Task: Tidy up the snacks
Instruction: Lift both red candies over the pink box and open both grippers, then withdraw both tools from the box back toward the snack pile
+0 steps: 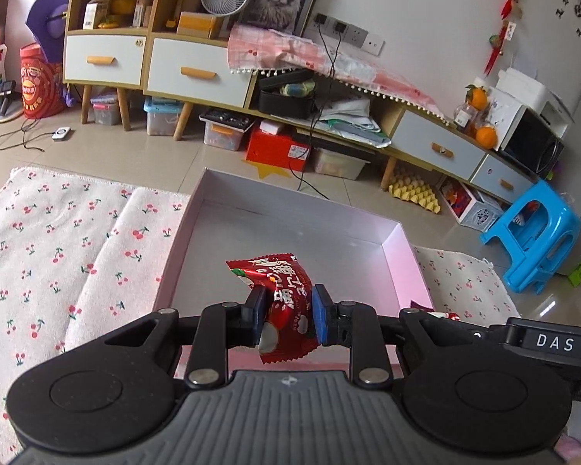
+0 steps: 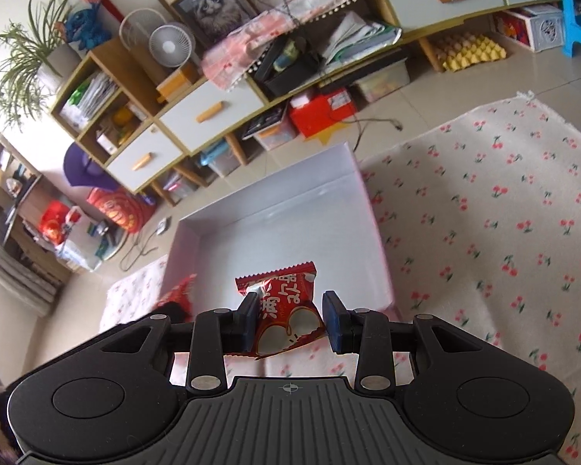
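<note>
Tabletop covered by white cloth with red cherry print (image 1: 58,232), cloth rumpled, one fold running beside box; open shallow box (image 1: 403,263) with pale inner walls rests on cloth, far edge toward tiled floor (image 1: 155,155); box floor bare and grey in both views; cloth spreads on both sides of box (image 2: 484,213); small red wrapper (image 1: 443,314) lies on cloth just beside box's near right corner

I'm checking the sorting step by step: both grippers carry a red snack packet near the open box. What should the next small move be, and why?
Probably ease the left gripper forward over the box and let go. Its fingers pinch a red snack packet just above the near rim, and the box floor ahead looks bare. The right gripper with its red packet could follow.
</note>
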The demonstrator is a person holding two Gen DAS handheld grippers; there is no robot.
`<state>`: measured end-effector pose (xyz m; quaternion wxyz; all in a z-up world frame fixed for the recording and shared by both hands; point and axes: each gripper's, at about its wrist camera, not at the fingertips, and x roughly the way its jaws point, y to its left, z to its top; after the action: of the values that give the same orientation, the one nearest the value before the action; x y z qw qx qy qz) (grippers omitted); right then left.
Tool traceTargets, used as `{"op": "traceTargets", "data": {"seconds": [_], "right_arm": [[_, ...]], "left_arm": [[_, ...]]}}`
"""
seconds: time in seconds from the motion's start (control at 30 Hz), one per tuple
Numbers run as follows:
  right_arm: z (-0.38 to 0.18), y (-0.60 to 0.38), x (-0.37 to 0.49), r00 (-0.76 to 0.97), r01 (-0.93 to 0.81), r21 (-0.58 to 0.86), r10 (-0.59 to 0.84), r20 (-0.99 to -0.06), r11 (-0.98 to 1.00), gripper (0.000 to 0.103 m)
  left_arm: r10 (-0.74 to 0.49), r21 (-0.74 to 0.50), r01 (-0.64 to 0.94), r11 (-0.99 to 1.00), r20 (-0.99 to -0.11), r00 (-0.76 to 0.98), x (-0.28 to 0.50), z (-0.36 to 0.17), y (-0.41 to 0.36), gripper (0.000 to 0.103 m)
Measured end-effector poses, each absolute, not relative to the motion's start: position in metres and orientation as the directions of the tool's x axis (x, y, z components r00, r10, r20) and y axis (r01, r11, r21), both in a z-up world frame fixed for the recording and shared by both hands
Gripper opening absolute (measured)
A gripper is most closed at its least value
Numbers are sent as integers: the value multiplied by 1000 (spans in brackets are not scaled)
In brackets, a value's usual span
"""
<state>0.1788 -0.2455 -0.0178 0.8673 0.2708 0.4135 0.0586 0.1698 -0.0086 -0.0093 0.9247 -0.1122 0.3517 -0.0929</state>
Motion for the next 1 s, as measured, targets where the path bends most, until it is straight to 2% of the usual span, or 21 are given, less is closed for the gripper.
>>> {"op": "traceTargets", "data": {"seconds": [0.23, 0.47, 0.57, 0.63, 0.73, 0.8, 1.0], "right_arm": [[-39, -250, 193, 641, 154, 483, 285, -713, 862, 35], [-44, -252, 193, 632, 170, 471, 270, -726, 866, 38], [-44, -252, 192, 624, 164, 483, 289, -726, 860, 49], [-43, -251, 191, 619, 160, 484, 294, -728, 860, 53], [-38, -246, 188, 619, 146, 467, 287, -731, 872, 60], [-33, -244, 186, 618, 135, 461, 289, -731, 877, 70], [-26, -248, 177, 602, 140, 460, 293, -742, 877, 76]], "left_arm": [[-174, -203, 54, 978, -637, 751, 172, -21, -5, 23], [-154, -176, 49, 983, -650, 744, 172, -24, -4, 27], [-143, -154, 53, 987, -656, 741, 172, -23, -7, 42], [-141, -151, 54, 987, -661, 737, 170, -22, -7, 55], [-146, -157, 52, 986, -679, 720, 169, -20, -5, 63], [-157, -168, 55, 984, -688, 709, 167, -18, -4, 69], [-178, -172, 79, 982, -698, 694, 156, -11, -3, 84]]}}
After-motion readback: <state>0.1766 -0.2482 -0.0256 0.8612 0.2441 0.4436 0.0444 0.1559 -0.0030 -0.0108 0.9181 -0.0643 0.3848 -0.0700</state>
